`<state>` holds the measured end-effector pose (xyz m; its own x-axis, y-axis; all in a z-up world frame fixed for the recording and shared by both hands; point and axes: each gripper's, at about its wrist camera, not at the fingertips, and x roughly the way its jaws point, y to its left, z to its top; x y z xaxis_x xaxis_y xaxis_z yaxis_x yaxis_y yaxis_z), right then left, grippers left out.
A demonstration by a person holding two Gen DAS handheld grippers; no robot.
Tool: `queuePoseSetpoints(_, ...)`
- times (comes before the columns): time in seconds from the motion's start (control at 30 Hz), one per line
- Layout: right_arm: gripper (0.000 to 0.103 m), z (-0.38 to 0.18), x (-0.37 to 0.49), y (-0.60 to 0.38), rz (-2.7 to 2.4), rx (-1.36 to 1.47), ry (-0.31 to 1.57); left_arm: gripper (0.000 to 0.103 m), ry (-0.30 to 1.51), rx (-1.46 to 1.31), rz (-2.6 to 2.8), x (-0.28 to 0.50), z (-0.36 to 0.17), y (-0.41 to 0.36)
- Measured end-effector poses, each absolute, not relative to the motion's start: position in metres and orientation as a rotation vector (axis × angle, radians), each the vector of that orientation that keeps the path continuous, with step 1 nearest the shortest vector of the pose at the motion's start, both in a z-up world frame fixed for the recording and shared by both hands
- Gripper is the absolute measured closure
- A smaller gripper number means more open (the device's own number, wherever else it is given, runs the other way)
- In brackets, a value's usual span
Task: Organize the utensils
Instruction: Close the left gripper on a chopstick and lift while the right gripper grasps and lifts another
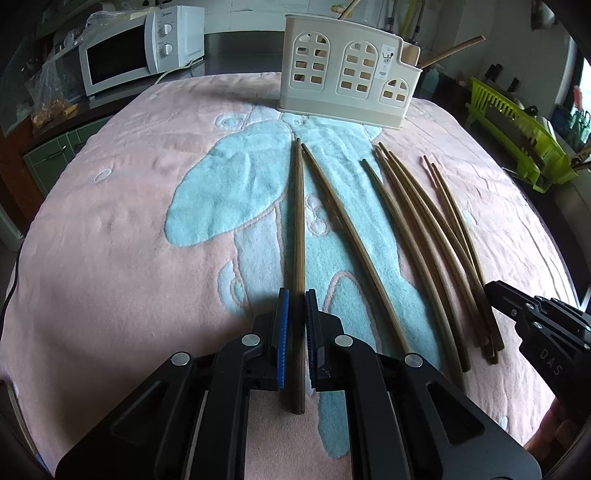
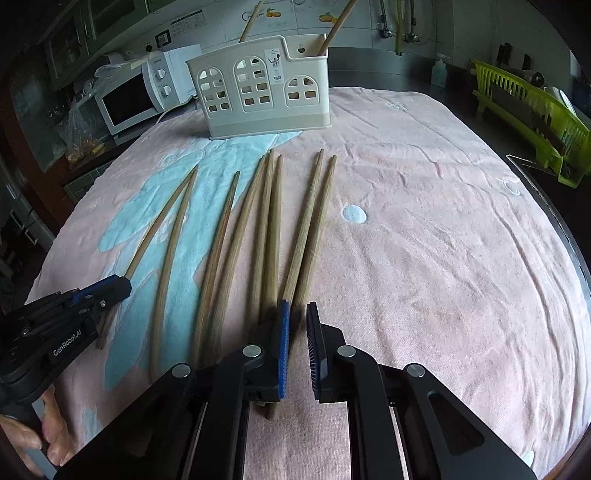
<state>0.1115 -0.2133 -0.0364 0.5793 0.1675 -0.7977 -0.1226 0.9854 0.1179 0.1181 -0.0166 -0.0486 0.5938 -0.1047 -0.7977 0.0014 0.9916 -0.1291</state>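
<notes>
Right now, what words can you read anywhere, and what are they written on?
"DAS" – on the black right gripper body, seen from the left wrist.
"GenRobot.AI" – on the black left gripper body, seen from the right wrist.
Sticker on the cream plastic utensil holder: too small to read.
White microwave brand mark: blurred.
Wall stickers behind: unreadable.

Setting: home kitchen. Evidence: white microwave (image 1: 122,55) at upper left, green dish rack (image 1: 517,136) at right edge, tiled wall with taps (image 2: 391,26) seen along top.

Eight brown wooden chopsticks (image 2: 269,229) fanned flat on towel, cream cutout holder (image 2: 258,92) upright behind
</notes>
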Motion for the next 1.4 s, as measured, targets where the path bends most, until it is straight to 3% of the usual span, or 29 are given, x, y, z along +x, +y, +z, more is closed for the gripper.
queuePoseSetpoints(0.37,0.095,-0.041,0.106,-0.207,0.158,0.008,0.952,0.094,0.947,-0.121,-0.097,0.12,-0.049,-0.013)
queuePoseSetpoints(0.5,0.091,-0.042,0.104,-0.202,0.153,-0.021,0.938,0.094,0.939,-0.113,-0.097,0.119,-0.049,-0.014)
queuePoseSetpoints(0.83,0.097,-0.036,0.097,-0.214,0.172,0.024,0.894,0.097,0.955,-0.114,-0.129,0.12,-0.045,-0.012)
queuePoseSetpoints(1.13,0.097,-0.006,0.086,-0.223,0.202,-0.016,0.823,0.097,0.891,-0.184,-0.19,0.114,-0.022,0.002)
queuePoseSetpoints(1.4,0.097,-0.013,0.085,-0.23,0.218,-0.022,0.847,0.098,0.832,-0.189,-0.2,0.108,-0.007,0.005)
